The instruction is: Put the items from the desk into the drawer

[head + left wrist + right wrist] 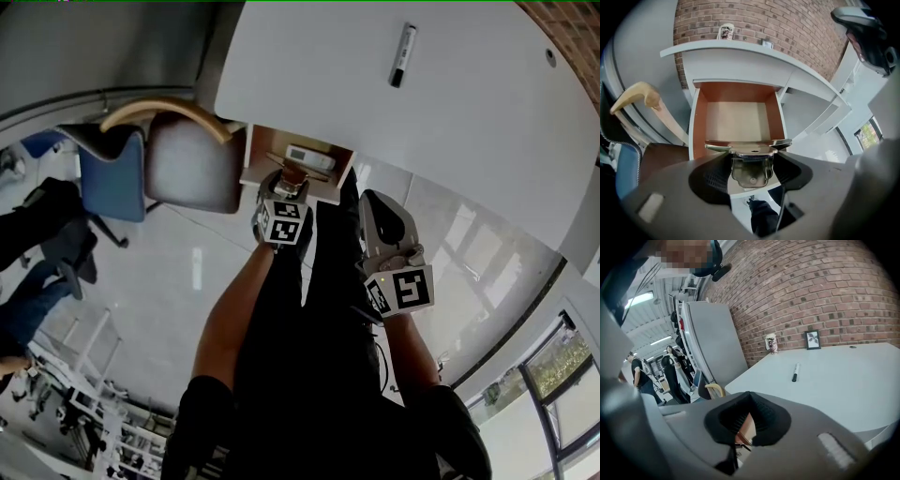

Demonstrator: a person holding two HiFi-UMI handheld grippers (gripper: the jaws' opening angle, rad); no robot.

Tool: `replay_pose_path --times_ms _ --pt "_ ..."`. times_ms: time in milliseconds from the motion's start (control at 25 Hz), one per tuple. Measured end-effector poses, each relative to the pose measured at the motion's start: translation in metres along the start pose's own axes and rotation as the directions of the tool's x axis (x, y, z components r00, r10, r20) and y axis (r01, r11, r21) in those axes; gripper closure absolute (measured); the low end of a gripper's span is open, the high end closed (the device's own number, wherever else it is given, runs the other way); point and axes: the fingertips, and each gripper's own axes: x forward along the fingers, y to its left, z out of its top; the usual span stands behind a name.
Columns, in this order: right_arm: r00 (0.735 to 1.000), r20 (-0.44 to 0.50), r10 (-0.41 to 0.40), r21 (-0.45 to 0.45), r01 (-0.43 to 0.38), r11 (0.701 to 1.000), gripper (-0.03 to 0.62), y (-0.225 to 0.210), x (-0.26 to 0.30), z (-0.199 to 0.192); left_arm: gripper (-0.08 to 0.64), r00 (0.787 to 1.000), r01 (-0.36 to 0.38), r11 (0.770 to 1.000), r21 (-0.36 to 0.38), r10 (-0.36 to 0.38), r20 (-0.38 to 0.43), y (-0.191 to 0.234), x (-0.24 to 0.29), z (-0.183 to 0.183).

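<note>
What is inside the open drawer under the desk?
In the left gripper view the drawer shows a bare tan floor toward the back, with nothing lying on it. Its front strip is covered by the metal item held in the left tongs, so that part cannot be checked.

Left claw (289, 187) is out ahead, pitched steeply down, with its marker cube facing up at the head camera. The jaws stand wide and clamp a metal item (749, 168), which sits crosswise between them. The left forearm (234, 309) is bare and stretched long and straight. Right claw (373, 202) hangs just beside the left one, a touch nearer the body and tilted only gently down. Its jaws meet at the tips with nothing in them. The right forearm (414, 352) is bare too, and both upper sleeves are black.
</note>
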Motion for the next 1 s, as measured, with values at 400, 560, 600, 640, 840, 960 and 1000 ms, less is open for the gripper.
replay_pose_path --times_ms 400,560,600,640,840,960,1000 --pt "0.999 -0.022 -0.026 0.025 0.027 0.999 0.588 -0.013 0.009 -0.018 0.259 0.989 0.017 1.000 0.015 -0.014 -0.150 0.004 0.054 -0.022" --pt "0.997 -0.064 -0.044 0.052 0.047 0.998 0.588 -0.019 0.009 -0.024 0.259 0.977 0.024 0.999 0.031 -0.017 -0.214 0.002 0.073 -0.026" --pt "0.996 -0.075 -0.048 0.062 0.053 0.997 0.588 -0.020 0.010 -0.026 0.259 0.973 0.026 0.999 0.034 -0.017 -0.230 0.001 0.078 -0.026" --pt "0.996 -0.073 -0.049 0.065 0.054 0.996 0.588 -0.022 0.010 -0.026 0.259 0.969 0.026 0.999 0.040 -0.016 -0.245 0.001 0.083 -0.027" --pt "0.997 -0.051 -0.052 0.068 0.055 0.996 0.588 -0.029 0.012 -0.025 0.259 0.944 0.024 0.999 0.046 -0.007 -0.330 0.001 0.101 -0.040" --pt "0.996 -0.071 -0.061 0.079 0.066 0.995 0.588 -0.034 0.014 -0.026 0.259 0.930 0.012 1.000 0.028 -0.001 -0.366 0.004 0.107 -0.049" --pt "0.995 -0.074 -0.064 0.081 0.070 0.994 0.588 -0.037 0.014 -0.027 0.259 0.926 0.011 1.000 0.026 0.000 -0.378 0.004 0.109 -0.050"
